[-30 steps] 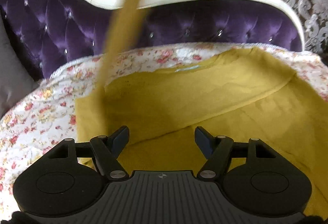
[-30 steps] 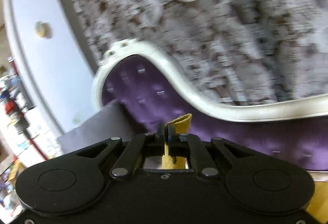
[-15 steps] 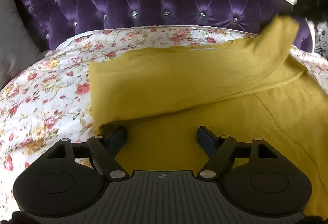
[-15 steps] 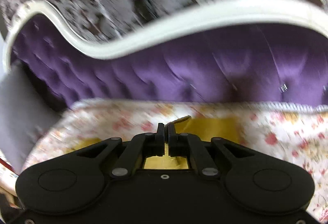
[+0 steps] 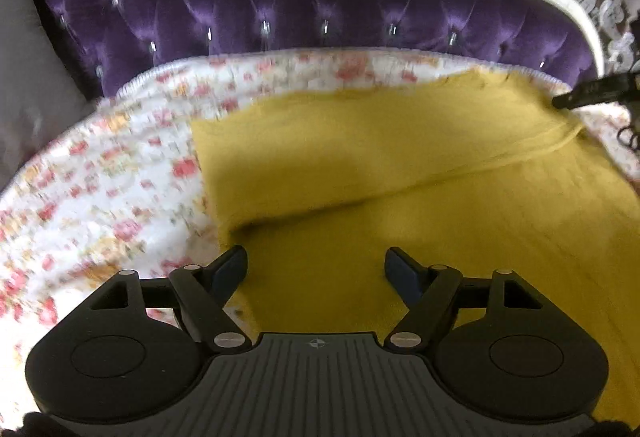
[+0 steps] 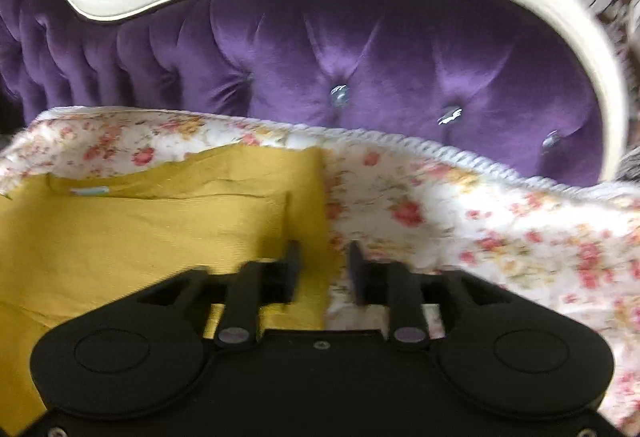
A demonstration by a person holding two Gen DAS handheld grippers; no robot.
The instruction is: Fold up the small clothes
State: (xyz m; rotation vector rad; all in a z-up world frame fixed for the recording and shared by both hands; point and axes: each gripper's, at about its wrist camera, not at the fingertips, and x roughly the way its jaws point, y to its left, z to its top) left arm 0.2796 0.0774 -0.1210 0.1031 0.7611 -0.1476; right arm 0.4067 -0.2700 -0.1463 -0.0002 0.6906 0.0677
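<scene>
Floral quilt (image 6: 500, 237) under mustard garment (image 5: 400, 165), both tools released, label (image 6: 90, 190) in right view only

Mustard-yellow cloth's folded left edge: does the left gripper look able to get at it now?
Probably yes. The left gripper hangs with jaws open right by that edge of the mustard-yellow cloth, nothing between them.

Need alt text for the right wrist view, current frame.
Right gripper, jaws open, sits over the right edge of a mustard-yellow garment lying folded on a floral cover. Behind is a purple tufted headboard with a cream frame.
</scene>
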